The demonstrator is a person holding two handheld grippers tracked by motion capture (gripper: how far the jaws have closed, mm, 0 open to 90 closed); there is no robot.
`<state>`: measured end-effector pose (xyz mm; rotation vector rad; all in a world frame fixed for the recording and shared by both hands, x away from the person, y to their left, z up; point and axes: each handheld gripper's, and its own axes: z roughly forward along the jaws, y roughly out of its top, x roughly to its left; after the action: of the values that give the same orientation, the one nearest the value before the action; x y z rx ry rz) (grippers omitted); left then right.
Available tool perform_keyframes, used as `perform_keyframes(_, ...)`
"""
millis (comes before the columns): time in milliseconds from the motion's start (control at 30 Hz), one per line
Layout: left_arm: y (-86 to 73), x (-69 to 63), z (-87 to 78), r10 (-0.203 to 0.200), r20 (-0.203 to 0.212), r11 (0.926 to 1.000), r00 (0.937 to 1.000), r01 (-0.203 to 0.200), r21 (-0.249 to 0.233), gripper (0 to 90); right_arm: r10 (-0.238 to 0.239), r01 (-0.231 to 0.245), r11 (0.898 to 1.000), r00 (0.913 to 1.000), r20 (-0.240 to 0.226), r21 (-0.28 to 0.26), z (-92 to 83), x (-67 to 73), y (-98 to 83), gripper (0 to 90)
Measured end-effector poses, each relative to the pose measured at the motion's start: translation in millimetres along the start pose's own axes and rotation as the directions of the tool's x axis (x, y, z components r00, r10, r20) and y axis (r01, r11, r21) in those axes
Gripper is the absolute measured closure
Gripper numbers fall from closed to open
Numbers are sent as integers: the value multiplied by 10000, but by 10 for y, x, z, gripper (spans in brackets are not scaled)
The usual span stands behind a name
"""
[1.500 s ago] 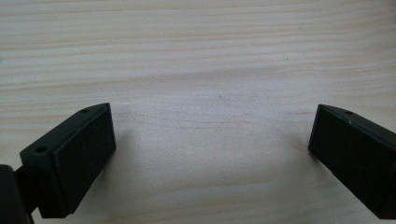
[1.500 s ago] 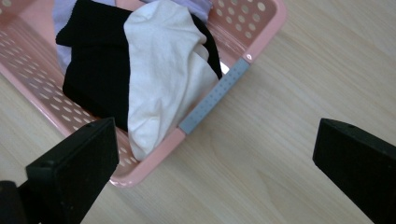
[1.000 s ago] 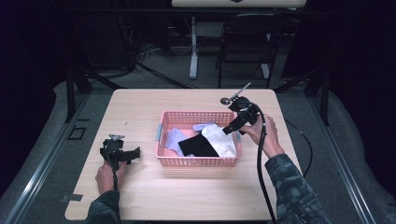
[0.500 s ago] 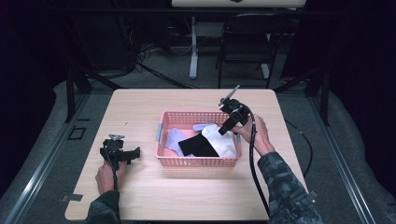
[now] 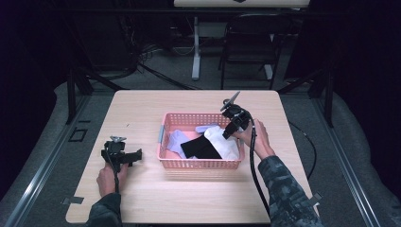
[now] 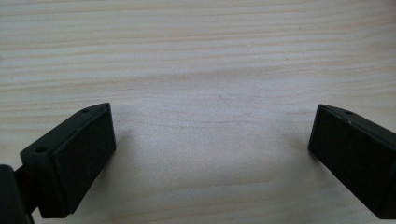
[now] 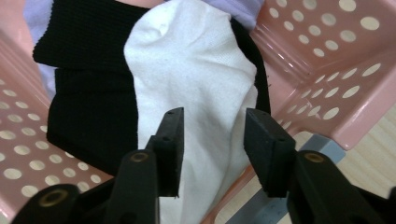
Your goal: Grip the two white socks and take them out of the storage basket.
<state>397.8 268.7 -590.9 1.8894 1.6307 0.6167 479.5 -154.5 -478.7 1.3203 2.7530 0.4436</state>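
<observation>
In the high view, the right tongs (image 5: 228, 134) are sitting lower and farther into the pink basket (image 5: 198, 163) than a second ago, when they were hovering over its right rim, and their jaws have just been closing. The left tongs (image 5: 124, 156) are resting at the same spot on the surface (image 5: 189, 198), held by the left hand (image 5: 109, 178). The right hand (image 5: 253, 137) is covering much of the right tongs' body, so the jaw tips are hard to make out here against the white sock (image 5: 222, 141), which is lying in the basket's right half beside a black cloth (image 5: 201, 148) and a lilac cloth (image 5: 175, 140).

In the left gripper view, the jaws are standing wide apart – released – with bare wood (image 6: 205, 70) between them; both jaws are cut off by the frame edges.

In the right gripper view, the jaws are reaching down on either side of the white sock (image 7: 187, 84), partly closed, its fabric lying between and below them. Whether the pads are already pressing it I cannot tell – a gap is showing between the pads (image 7: 173, 140). The black cloth (image 7: 88, 93) is lying to the left, partly under the sock, and the basket's perforated wall (image 7: 322, 56) is rising to the right.
</observation>
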Motion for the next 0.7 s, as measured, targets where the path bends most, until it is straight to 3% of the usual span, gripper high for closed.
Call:
perform_keyframes(200,1,0,0,8,0,10000,10000,-8,-4,8,64,-65,9999,9999,85,112,52,3,-15,676)
perform_keyframes(433,0,0,0,0,-2,10000,10000,0,-2,7,172,-173,9998,9998,-121,-42,45,15,-42,848)
perform_keyframes(700,0,0,0,5,-3,10000,10000,-5,0,8,-92,91,9995,10000,-37,-287,-37,90,-49,877)
